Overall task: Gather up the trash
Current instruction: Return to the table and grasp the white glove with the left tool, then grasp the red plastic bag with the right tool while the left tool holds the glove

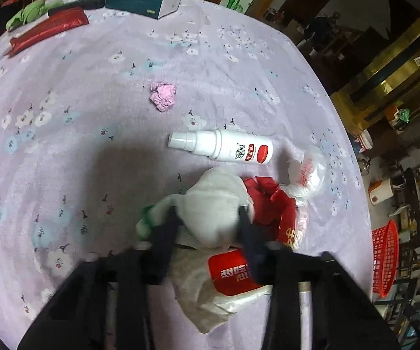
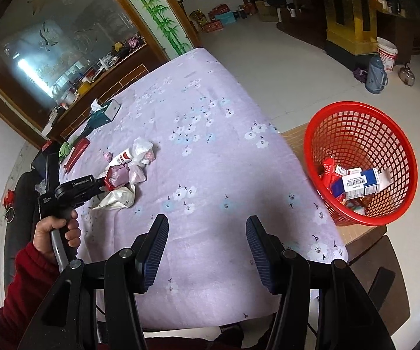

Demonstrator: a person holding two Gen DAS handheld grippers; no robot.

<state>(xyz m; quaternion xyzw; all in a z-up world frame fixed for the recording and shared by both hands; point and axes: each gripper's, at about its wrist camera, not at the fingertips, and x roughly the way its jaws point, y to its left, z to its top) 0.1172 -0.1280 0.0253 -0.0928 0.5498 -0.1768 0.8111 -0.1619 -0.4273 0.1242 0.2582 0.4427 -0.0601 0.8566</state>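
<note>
Wrapper (image 1: pixel 239 274) half hidden under tongs (image 1: pixel 210 221).

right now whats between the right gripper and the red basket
Nothing: in the right wrist view only bare purple cloth lies between the open right gripper and the red basket, which stands past the cloth's edge.

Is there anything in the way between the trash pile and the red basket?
Nothing visible blocks it. Only bare lilac flowered cloth lies between the trash pile and the red plastic basket, which sits beside the table's edge.
</note>
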